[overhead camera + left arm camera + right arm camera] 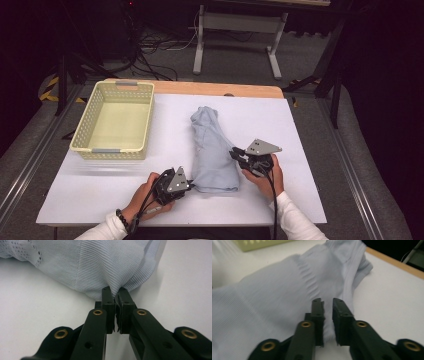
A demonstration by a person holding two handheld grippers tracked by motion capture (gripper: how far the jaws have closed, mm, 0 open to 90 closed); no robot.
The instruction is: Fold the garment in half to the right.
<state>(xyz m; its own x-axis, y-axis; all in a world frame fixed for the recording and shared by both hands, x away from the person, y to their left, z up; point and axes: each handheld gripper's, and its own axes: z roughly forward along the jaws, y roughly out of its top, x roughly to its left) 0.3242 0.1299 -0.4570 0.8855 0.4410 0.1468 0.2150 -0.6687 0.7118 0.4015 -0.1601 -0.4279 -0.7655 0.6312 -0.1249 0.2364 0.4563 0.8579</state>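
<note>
I'm mid-fold on the pale blue garment [212,150] right of the yellow basket [116,120]: left gripper [114,294] pinches its near corner, right gripper [327,305] hovers slightly parted, gripping nothing, needing a fresh hold.

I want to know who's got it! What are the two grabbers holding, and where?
The left gripper pinches the light-blue garment at its near corner edge. The right gripper holds nothing.

Dim room, grey floor [240,65], tangled cables [150,47], white table legs [200,45], yellow-black tape [50,87]
</note>
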